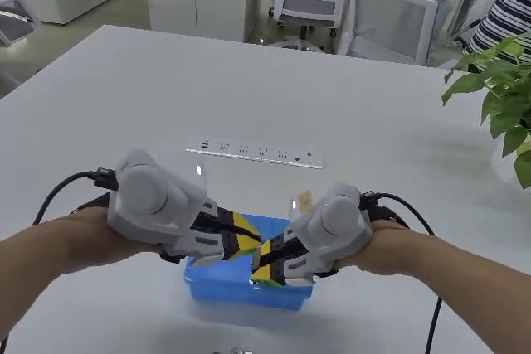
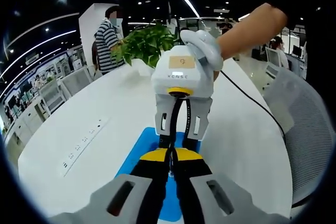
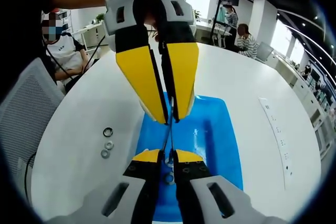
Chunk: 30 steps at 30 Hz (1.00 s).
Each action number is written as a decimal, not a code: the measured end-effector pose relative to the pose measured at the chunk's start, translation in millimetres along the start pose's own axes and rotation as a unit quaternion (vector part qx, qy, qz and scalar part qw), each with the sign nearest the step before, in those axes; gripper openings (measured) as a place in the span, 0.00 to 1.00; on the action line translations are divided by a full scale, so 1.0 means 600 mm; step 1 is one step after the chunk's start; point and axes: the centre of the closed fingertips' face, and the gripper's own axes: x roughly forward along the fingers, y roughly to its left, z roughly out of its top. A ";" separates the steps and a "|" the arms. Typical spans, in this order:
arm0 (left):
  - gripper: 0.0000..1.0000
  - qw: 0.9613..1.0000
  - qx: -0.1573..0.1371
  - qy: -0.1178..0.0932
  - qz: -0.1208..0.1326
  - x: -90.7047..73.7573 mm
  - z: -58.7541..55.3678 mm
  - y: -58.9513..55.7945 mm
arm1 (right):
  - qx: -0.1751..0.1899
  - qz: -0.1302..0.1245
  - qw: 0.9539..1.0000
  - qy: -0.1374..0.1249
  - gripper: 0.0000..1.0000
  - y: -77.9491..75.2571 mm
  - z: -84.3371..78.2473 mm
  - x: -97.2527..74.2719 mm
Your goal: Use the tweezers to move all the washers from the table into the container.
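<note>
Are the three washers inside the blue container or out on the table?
Out: the washers lie on the white table, beside the blue container, clear of its rim.

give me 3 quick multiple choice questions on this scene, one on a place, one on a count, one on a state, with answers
1. Where do the washers lie?
A. in the container
B. on the table beside the container
C. on a chair

2. How many washers lie there?
A. one
B. three
C. six

3. The left gripper and right gripper are:
A. both wide open
B. both shut on the tweezers
C. one open, one shut

Answers:
1 B, the right gripper view shows them on bare table next to the blue container.
2 B, three rings sit close together.
3 B, both jaw pairs pinch the thin tweezers over the container.
</note>
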 end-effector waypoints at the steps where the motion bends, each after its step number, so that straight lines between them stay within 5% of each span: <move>1: 0.07 1.000 0.001 0.000 -0.001 0.000 0.000 -0.001 | -0.002 0.001 1.000 0.000 0.10 0.001 0.000 0.000; 30: 0.05 1.000 0.008 0.006 0.012 -0.015 0.008 0.008 | 0.016 -0.025 1.000 -0.009 0.28 -0.004 0.014 -0.035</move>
